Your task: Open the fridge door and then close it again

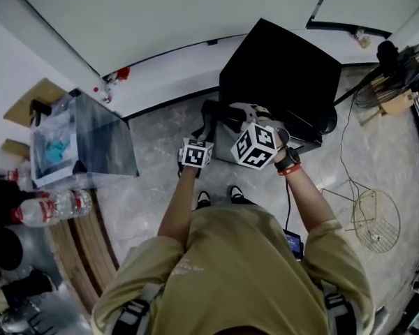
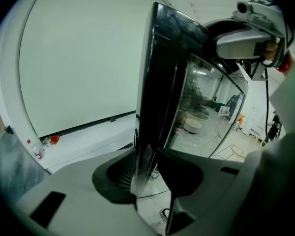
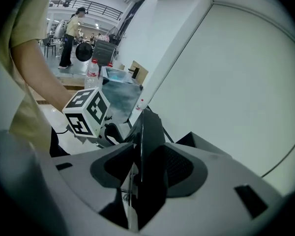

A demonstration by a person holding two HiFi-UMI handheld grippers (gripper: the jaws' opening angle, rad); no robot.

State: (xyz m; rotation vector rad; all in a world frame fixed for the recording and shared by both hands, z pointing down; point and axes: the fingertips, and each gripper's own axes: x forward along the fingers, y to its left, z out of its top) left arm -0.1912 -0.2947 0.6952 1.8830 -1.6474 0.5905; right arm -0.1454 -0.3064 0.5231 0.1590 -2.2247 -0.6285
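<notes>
Head view: left gripper and right gripper sit together at the black fridge. Left gripper view: jaws pinch the fridge door, standing tall between them. Right gripper view: jaws pinch the same door edge.

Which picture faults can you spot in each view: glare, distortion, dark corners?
Head view: fisheye bends the wall lines; the fridge is featureless black. Left gripper view: the fridge door glass mirrors the room; corners vignetted. Right gripper view: corners vignetted too.
</notes>
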